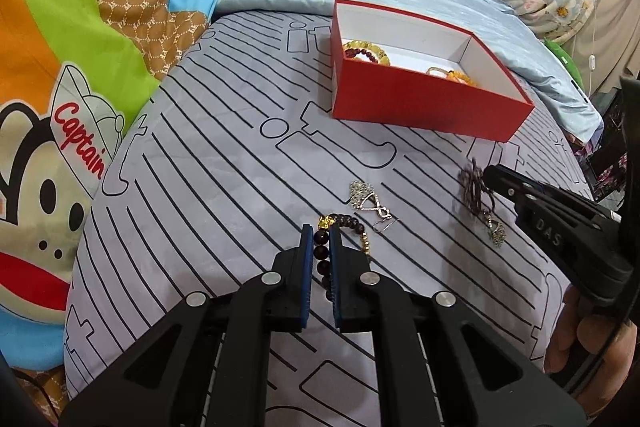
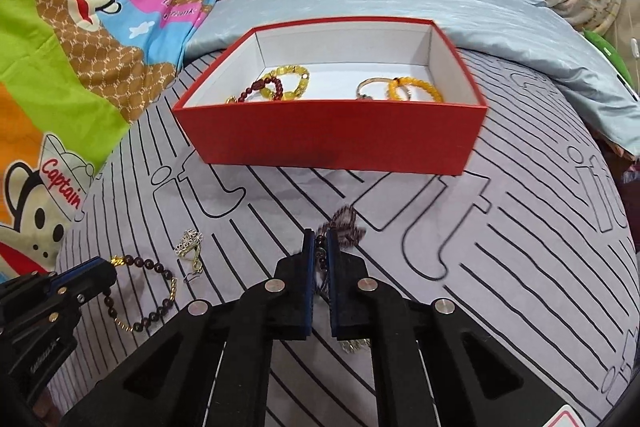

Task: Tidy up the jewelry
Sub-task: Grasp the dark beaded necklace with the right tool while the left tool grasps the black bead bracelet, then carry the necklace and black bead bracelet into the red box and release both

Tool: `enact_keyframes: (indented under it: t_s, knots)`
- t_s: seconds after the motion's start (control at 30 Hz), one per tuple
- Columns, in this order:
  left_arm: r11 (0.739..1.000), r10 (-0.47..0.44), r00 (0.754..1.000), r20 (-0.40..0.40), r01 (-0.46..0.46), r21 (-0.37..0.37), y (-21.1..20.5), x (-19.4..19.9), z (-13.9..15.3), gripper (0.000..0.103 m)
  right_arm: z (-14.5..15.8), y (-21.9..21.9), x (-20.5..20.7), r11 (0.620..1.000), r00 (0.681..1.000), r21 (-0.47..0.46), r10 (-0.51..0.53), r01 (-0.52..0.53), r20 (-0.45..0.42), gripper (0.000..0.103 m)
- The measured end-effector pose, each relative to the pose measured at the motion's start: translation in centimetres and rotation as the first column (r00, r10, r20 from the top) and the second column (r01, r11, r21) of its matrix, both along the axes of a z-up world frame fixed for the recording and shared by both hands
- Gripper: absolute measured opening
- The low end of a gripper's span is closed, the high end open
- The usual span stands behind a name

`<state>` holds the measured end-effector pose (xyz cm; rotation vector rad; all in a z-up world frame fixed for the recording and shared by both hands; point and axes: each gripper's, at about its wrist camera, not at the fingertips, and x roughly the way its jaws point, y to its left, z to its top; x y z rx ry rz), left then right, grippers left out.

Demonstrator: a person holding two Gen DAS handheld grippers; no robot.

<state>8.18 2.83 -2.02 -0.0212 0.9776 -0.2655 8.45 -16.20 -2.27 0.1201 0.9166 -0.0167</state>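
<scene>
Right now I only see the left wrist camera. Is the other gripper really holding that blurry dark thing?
Observer: Yes. The right wrist view shows the right gripper with its fingers shut on the dark bead string.
Operator: What's in the red box? I only see a bit.
Observer: The red box also holds a thin metal bangle, beside the orange bracelet.
Operator: Is my bracelet a full loop?
Observer: Yes. The dark bead bracelet lies in a whole loop on the bedsheet, with the left gripper near its gold charm.
</scene>
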Motion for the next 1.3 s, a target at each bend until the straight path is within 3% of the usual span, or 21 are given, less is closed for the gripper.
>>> enact_keyframes:
  t_s: [0.3,0.57,1.3]
  knots:
    - [0.998,-0.034,0.998,0.050,0.036,-0.047,-1.2,-0.5,3.0,0.008,2.4,-1.2,-2.5,1.000,0.999,0.015,-0.013,0.012,0.046,0.005]
    - [0.997,-0.049,0.994,0.101,0.054,-0.046,-2.3,-0.1,5.4,0.008,4.5,-2.0,-3.6,1.000,0.996,0.022,-0.017,0.016,0.089,0.005]
    - [0.997,-0.077,0.977,0.200,0.079,-0.002,-6.9,5.1,9.8,0.008,8.9,-3.3,-0.8,1.000,0.984,-0.005,-0.015,0.016,0.177,0.005]
